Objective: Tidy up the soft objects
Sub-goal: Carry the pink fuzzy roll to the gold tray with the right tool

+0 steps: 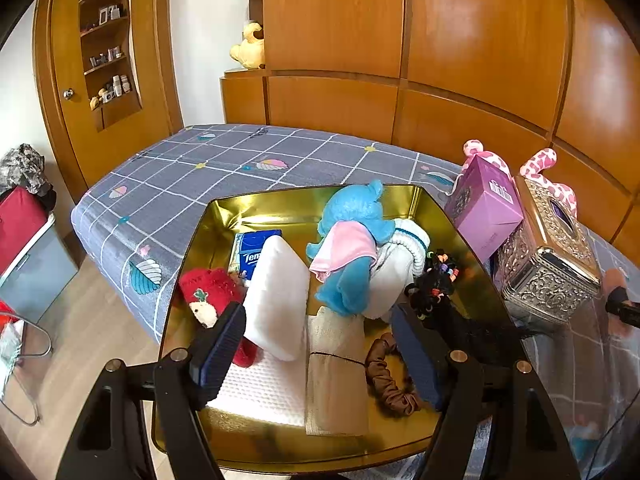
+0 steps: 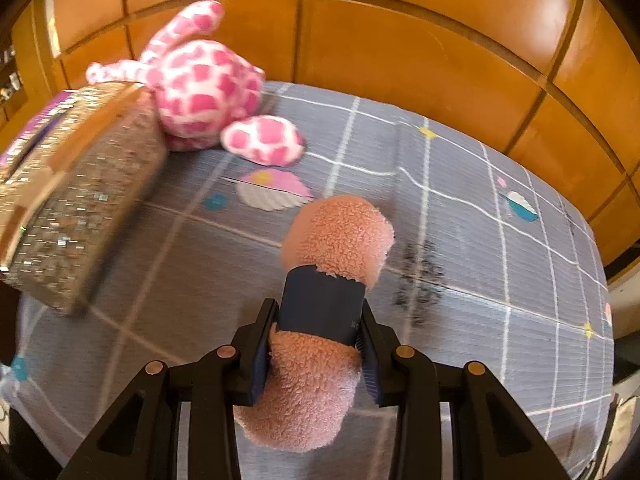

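Observation:
A gold tray on the bed holds a blue plush toy, a white foam pad, a red knitted item, white socks, a brown scrunchie, black hair ties, folded cloths and a tissue pack. My left gripper is open and empty above the tray's near side. My right gripper is shut on a rolled pink fleece towel with a dark band, held above the bedspread. A pink spotted plush lies behind.
An ornate silver tissue box and a purple box stand right of the tray; the tissue box also shows in the right wrist view. Wooden wardrobe panels back the grey checked bed. A red bag sits left on the floor side.

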Available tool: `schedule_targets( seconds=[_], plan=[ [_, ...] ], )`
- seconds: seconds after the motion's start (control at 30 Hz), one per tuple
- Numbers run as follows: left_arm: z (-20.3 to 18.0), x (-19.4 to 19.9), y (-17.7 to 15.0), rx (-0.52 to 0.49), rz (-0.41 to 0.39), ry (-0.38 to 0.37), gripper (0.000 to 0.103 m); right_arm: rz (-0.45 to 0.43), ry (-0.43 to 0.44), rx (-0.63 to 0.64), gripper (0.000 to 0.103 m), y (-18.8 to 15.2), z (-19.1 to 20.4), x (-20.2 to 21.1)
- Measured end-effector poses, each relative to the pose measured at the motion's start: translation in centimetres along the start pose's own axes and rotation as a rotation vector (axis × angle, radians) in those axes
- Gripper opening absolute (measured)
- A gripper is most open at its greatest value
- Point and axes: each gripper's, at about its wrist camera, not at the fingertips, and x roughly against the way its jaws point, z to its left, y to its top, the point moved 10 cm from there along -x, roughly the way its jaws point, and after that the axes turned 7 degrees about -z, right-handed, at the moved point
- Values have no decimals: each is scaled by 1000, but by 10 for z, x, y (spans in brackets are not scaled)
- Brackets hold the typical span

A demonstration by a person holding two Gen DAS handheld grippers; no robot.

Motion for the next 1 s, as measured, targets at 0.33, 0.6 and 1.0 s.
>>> schedule_targets(
  seconds=[0.33, 0.6, 1.0],
  plan=[
    [0, -3, -3, 2, 12, 2, 76, -170, 102, 12, 37, 31, 45, 60],
    [3, -6, -5, 9, 21, 7, 76, -348, 245, 110, 37, 62, 114, 132],
    [7, -12, -9, 21, 40, 10, 76, -395, 463, 230, 37, 58, 212, 169]
  ],
)
